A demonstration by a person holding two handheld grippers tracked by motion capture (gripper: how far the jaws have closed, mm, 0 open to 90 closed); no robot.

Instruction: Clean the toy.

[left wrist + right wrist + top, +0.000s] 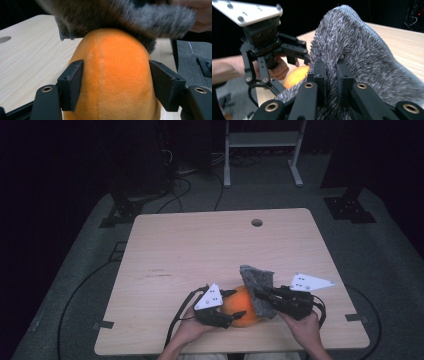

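Jaws of left gripper [235, 306] stand half open around orange plush ball [115, 82], pads against both flanks in left gripper view; grip looks light. Jaws of right gripper [331, 75] pinched tight on fold of grey fuzzy cloth [362, 50]. Ball sits near front edge of table [165, 250], between both grippers, cloth draped over its right side and top. Ball likely soft, light, squashy: hold across widest part. Cloth limp, shaggy, non-slippery: pinch near edge.
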